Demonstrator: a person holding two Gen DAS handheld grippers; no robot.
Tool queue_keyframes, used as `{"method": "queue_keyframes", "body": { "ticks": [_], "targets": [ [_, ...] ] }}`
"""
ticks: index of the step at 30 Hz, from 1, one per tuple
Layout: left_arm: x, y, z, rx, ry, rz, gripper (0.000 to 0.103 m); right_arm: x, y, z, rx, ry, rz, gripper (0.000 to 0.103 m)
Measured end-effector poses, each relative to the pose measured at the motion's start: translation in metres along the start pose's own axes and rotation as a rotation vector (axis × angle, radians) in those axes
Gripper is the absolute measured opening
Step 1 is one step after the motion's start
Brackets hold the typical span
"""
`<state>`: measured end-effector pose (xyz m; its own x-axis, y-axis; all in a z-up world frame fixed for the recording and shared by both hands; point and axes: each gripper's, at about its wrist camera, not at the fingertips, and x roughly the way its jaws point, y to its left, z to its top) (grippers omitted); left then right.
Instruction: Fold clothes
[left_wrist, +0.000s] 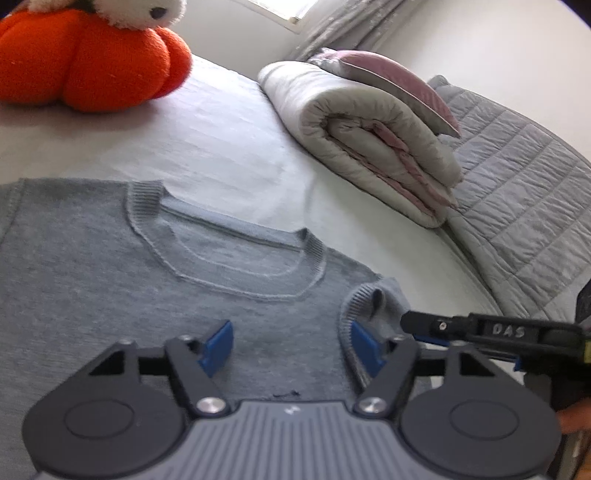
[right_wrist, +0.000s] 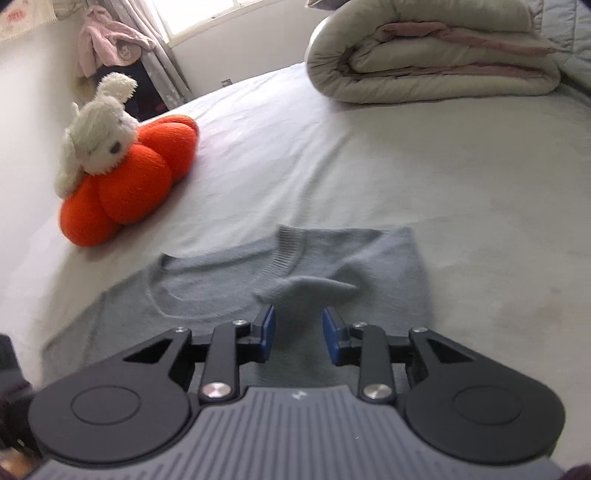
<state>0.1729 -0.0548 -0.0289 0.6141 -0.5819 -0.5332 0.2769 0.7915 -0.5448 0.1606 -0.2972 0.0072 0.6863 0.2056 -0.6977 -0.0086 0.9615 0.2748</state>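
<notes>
— Grey knit: the sweater (left_wrist: 110, 280) lies flat on the white bed (left_wrist: 207, 140), neckline toward the far side. How does it sit in the left wrist view?

— It fills the near left and middle. The left gripper (left_wrist: 291, 347) hangs over its chest, blue pads (left_wrist: 218, 345) spread, with only flat knit showing between them; nothing is pinched. The right-hand pad sits by a ribbed cuff (left_wrist: 349, 317), where a sleeve is folded in over the body.

— What lies farther off?

— At far left an orange cushion (left_wrist: 88, 62) with a white plush (left_wrist: 122, 11) on top. To the right a rolled duvet (left_wrist: 369, 140) with a pink pillow (left_wrist: 399, 85) on it, then a grey quilt (left_wrist: 517, 206) at the far right.

— And that black bar coming in from the right?

— That is the right gripper (left_wrist: 410, 321), its tip near the cuff. Whether it touches the knit cannot be told from that view.

— The right wrist view, then?

— Cushion and plush sit at the left, well apart from the sweater. In the near middle the right gripper (right_wrist: 298, 334) has its pads partly apart. A raised ridge of fabric (right_wrist: 306, 288) stands just beyond them, and the pads do not press on it. The duvet lies at the far right.
</notes>
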Motion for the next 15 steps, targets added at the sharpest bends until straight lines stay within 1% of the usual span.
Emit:
{"method": "queue_keyframes", "body": {
  "ticks": [3, 6, 7, 9, 12, 13, 14, 15],
  "targets": [
    [0.007, -0.007, -0.002, 0.017, 0.026, -0.010, 0.066, -0.004, -0.015, -0.003, 0.006, -0.008, -0.038, 0.033],
    [0.018, -0.019, -0.001, 0.046, 0.071, -0.015, 0.066, -0.010, -0.032, 0.001, 0.007, -0.037, -0.048, 0.033],
    [0.024, -0.026, 0.001, 0.070, 0.082, -0.003, 0.066, -0.013, -0.038, 0.004, 0.011, -0.053, -0.046, 0.033],
    [0.035, -0.039, 0.004, 0.118, 0.096, 0.029, 0.066, -0.013, -0.053, 0.008, 0.037, -0.076, -0.024, 0.033],
    [0.052, -0.053, 0.007, 0.153, 0.097, 0.050, 0.066, -0.001, -0.074, 0.011, 0.103, -0.086, 0.035, 0.033],
    [0.056, -0.054, 0.007, 0.155, 0.091, 0.057, 0.058, 0.006, -0.081, 0.011, 0.129, -0.083, 0.060, 0.033],
    [0.059, -0.055, 0.006, 0.157, 0.082, 0.065, 0.034, 0.013, -0.086, 0.012, 0.151, -0.078, 0.084, 0.033],
    [0.061, -0.055, 0.006, 0.148, 0.078, 0.071, 0.022, 0.021, -0.090, 0.012, 0.171, -0.072, 0.108, 0.033]
  ]
}}
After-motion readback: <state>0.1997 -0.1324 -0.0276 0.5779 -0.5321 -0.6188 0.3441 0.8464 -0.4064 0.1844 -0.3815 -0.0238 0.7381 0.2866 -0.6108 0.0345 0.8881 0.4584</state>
